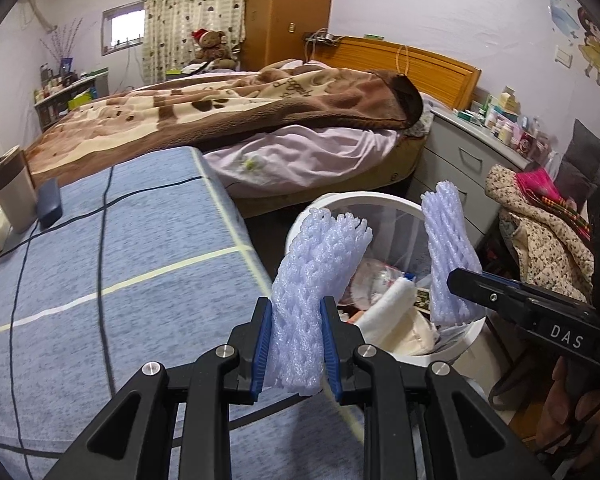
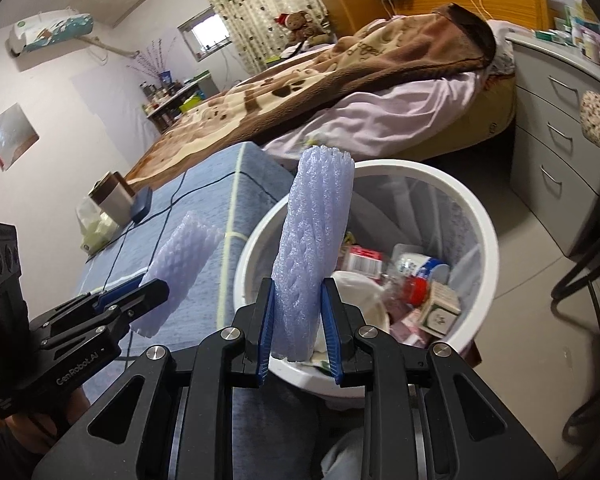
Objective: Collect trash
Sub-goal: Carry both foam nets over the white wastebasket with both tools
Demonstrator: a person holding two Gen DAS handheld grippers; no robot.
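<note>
The left gripper (image 1: 294, 344) is built of black moulded arms with triangular cut-outs, joined by round silver screw heads. Ribbed blue pads (image 1: 263, 350) are fitted on the inner faces of its fingers. The right gripper (image 2: 299, 330) is made alike, with matching blue pads (image 2: 331, 330). At 3 o'clock of the left view, white letters "DAS" are printed on the black body; at 8 o'clock of the right view, "CenRobot.AI" is read.
</note>
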